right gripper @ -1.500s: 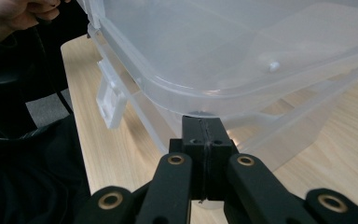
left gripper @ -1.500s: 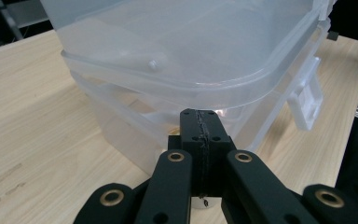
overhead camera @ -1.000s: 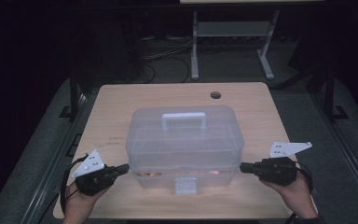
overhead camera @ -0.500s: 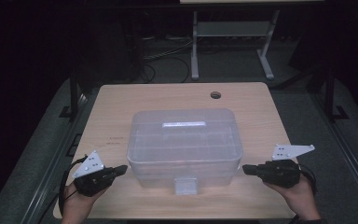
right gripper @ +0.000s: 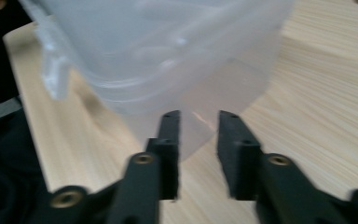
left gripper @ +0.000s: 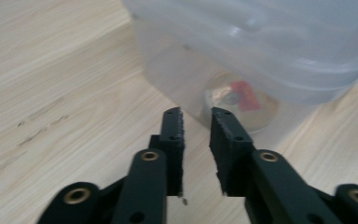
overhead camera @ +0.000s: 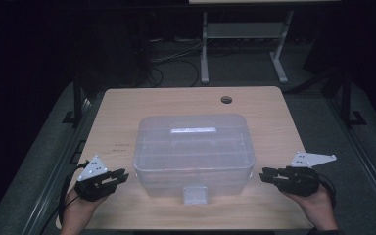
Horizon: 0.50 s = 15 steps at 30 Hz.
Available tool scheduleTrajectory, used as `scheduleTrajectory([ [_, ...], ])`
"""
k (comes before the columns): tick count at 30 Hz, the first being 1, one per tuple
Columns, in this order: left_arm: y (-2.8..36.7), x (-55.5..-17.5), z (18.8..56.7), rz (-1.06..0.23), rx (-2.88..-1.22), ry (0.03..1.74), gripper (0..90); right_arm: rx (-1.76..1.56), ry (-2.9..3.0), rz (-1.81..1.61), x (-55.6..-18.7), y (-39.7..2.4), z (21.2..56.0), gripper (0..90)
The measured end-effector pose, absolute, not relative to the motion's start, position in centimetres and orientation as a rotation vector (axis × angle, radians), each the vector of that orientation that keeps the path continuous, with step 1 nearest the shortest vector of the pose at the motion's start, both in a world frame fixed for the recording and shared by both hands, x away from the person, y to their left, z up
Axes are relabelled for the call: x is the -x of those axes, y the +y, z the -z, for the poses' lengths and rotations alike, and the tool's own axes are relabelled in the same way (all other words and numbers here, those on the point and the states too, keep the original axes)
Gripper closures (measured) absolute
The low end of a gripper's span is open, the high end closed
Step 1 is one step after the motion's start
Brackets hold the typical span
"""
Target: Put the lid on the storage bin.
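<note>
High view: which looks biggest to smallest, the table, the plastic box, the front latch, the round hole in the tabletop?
1. Table
2. Plastic box
3. Front latch
4. Round hole

The hole sits farther from the camera, though the order still looks plain.

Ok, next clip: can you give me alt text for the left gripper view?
A translucent plastic storage box with its lid on stands on a light wooden table, just beyond the left gripper, whose two black fingers sit slightly apart and hold nothing. Through the box wall shows a blurred round object with a red patch.

Translucent lidded plastic box (overhead camera: 193,149) upright at table centre, front latch down, small round item inside.
</note>
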<state>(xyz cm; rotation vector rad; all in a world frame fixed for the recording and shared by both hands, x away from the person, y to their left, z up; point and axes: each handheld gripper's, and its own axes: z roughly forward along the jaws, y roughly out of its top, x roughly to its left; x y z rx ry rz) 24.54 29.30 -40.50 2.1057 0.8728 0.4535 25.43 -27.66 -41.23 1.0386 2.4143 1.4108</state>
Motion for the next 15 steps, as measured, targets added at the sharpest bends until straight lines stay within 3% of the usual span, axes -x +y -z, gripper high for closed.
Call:
scheduleTrajectory([
  [6,30.0,-24.8,41.3,-0.461,-2.132,0.923,53.6,-1.092,2.37,-1.363,-25.7,-28.1,42.0,45.8],
  [15,30.6,-25.6,42.7,-0.47,-2.169,0.977,35.1,-1.142,2.316,-1.314,-25.6,-29.4,43.3,30.0],
])
